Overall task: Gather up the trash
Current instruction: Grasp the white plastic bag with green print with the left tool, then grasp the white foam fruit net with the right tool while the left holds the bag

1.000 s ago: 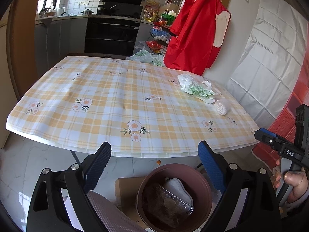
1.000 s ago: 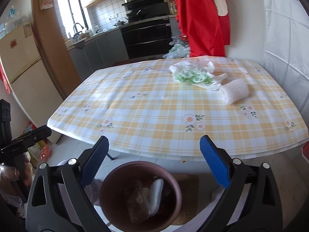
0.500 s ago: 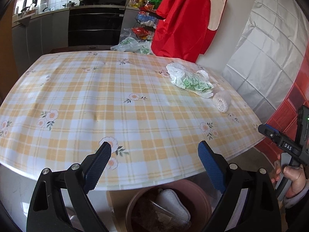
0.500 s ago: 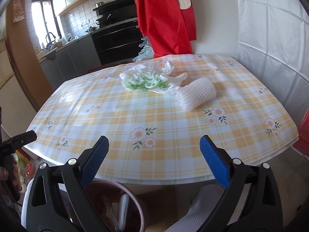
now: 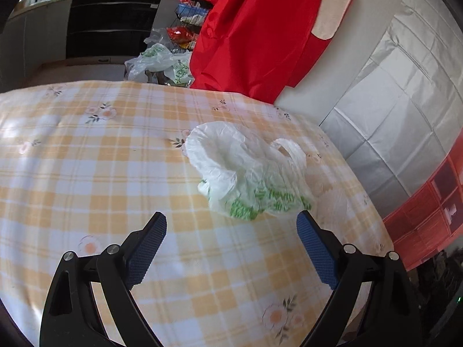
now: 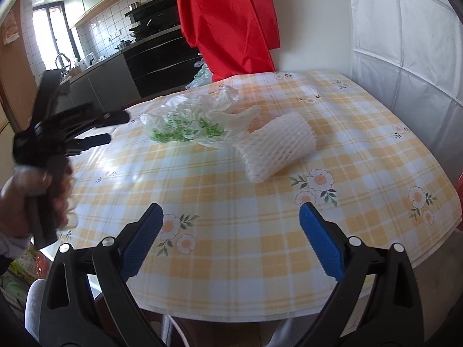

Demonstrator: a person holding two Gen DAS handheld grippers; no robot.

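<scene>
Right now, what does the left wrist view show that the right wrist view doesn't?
Only the left wrist view shows the left tongs from behind, open and empty, aimed at the plastic bag, and a red shelf unit at right. Only the right wrist view clearly shows the white foam net sleeve, the hand holding the left tool, and the open, empty right tongs. Both show the bag, the checked tablecloth and the red garment.
</scene>
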